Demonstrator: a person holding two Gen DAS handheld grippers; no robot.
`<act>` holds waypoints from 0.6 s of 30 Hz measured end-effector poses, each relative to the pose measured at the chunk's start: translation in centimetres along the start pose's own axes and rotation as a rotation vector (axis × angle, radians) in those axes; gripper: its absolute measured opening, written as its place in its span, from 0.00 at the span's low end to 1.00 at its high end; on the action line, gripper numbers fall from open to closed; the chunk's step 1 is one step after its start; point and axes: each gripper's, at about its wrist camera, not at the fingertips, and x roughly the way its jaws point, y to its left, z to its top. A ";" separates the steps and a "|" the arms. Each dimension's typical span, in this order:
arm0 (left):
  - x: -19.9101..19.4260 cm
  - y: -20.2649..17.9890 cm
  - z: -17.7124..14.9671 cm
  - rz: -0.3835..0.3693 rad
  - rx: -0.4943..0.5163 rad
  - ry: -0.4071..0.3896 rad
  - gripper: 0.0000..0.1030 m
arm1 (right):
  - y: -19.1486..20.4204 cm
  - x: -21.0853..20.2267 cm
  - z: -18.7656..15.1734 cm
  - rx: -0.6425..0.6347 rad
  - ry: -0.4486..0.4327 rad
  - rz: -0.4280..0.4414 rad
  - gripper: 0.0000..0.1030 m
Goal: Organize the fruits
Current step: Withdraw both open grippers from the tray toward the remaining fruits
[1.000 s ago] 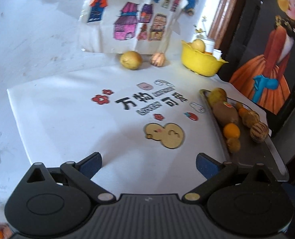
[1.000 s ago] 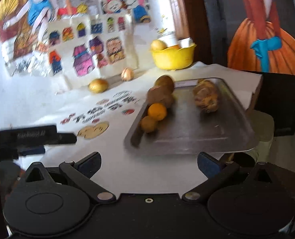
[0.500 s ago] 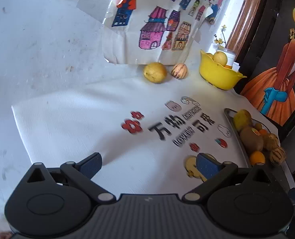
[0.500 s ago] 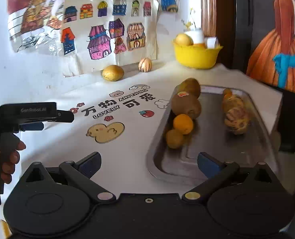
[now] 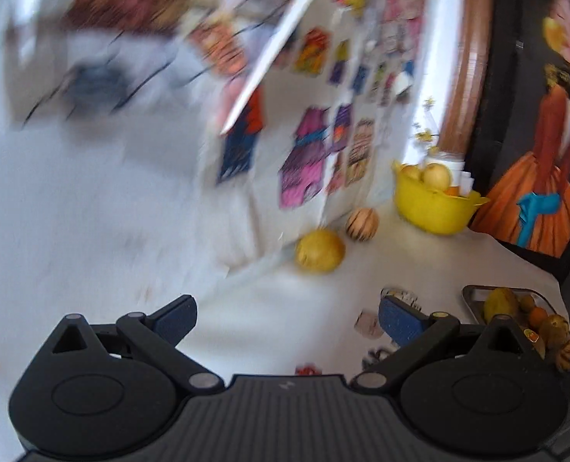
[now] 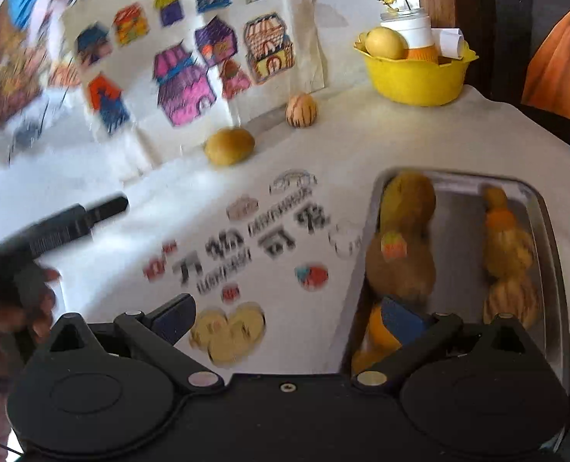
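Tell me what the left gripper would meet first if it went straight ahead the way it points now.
Probably the yellow fruit lying on the white cloth by the wall. The open left gripper holds nothing, and only bare cloth shows before the fruit. Blur and fisheye make depth unclear, so it might pass just left of it.

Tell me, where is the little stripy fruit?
In the right wrist view the stripy fruit sits on the white table cloth by the house drawings, between the yellow fruit and the yellow bowl.

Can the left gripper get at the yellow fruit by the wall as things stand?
Probably yes. The left gripper is open and empty, with only bare white cloth between it and the yellow fruit. The striped fruit sits beside that, apart.
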 end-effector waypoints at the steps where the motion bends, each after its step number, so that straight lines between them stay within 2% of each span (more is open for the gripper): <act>1: 0.3 -0.4 0.3 -0.019 0.037 -0.015 1.00 | -0.5 -0.1 1.7 0.053 0.014 0.019 0.99; 3: 1.3 -1.3 0.6 -0.092 0.116 -0.033 1.00 | -1.7 0.1 5.0 0.204 0.046 0.085 0.99; 4: 2.2 -1.7 0.7 -0.134 0.154 -0.011 1.00 | -2.2 0.4 6.4 0.252 0.062 0.123 0.99; 5: 3.0 -2.0 0.7 -0.153 0.175 0.018 1.00 | -2.4 0.8 7.8 0.270 0.068 0.147 0.99; 7: 4.6 -2.4 0.9 -0.159 0.188 0.049 1.00 | -2.0 1.6 10.4 0.209 0.040 0.106 0.99; 9: 5.9 -2.8 1.1 -0.144 0.200 0.053 1.00 | -1.6 3.0 12.5 0.096 0.005 0.044 0.99; 11: 7.0 -3.1 1.4 -0.123 0.212 0.056 1.00 | -1.8 5.1 14.0 0.035 -0.001 0.013 0.99; 14: 8.4 -3.5 1.6 -0.099 0.220 0.066 1.00 | -3.3 8.5 15.9 0.072 0.019 0.035 0.99; 18: 10.9 -4.5 1.6 -0.030 0.243 0.100 1.00 | -4.2 12.7 17.6 0.091 0.022 0.070 0.99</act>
